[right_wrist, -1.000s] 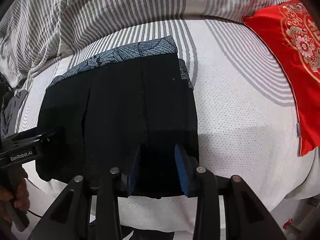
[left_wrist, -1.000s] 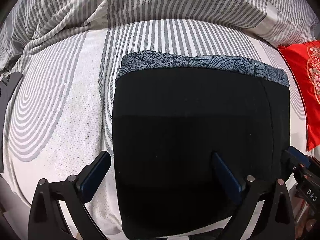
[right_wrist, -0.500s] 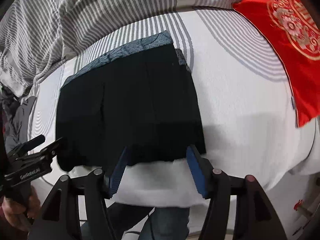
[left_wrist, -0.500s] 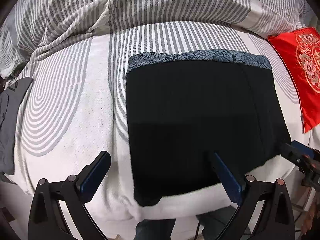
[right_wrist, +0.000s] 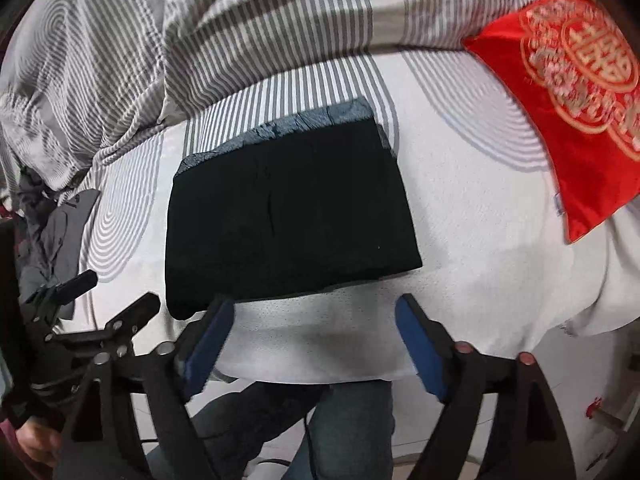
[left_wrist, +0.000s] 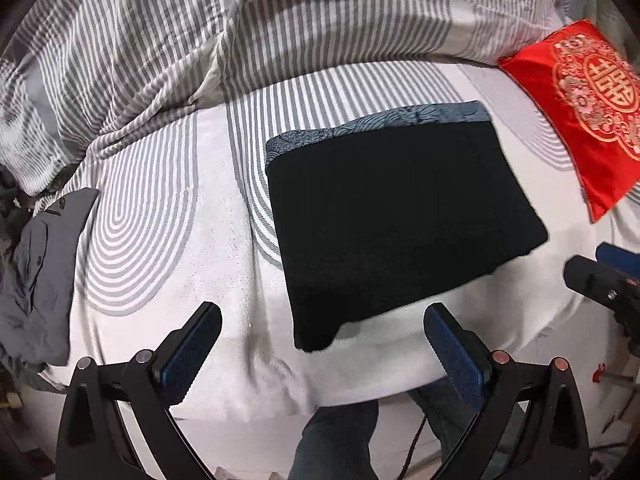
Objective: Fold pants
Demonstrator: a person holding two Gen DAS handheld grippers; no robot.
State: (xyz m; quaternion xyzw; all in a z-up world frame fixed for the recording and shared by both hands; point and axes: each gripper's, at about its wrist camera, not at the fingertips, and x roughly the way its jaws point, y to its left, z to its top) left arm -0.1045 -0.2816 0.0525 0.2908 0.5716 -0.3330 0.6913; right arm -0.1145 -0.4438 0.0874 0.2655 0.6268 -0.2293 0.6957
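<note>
The black pants [left_wrist: 400,216] lie folded into a flat rectangle on the bed, with a blue-grey patterned waistband [left_wrist: 380,124] along the far edge. They also show in the right wrist view [right_wrist: 288,216]. My left gripper [left_wrist: 320,344] is open and empty, hanging off the bed's near edge, apart from the pants. My right gripper [right_wrist: 316,340] is open and empty, just short of the pants' near edge. The right gripper also shows at the right edge of the left wrist view [left_wrist: 608,276]. The left gripper shows at the left of the right wrist view [right_wrist: 100,320].
A striped grey-and-white duvet [left_wrist: 240,28] is bunched at the back of the bed [left_wrist: 160,240]. A red embroidered cushion [left_wrist: 588,100] lies at the right. A grey garment [left_wrist: 44,264] lies at the left edge. The person's jeans-clad legs [right_wrist: 352,428] stand below.
Both grippers have pulled back from the pants towards the bed's near edge. The right gripper, narrow over the pants' edge a second ago, has opened wide and let go.
</note>
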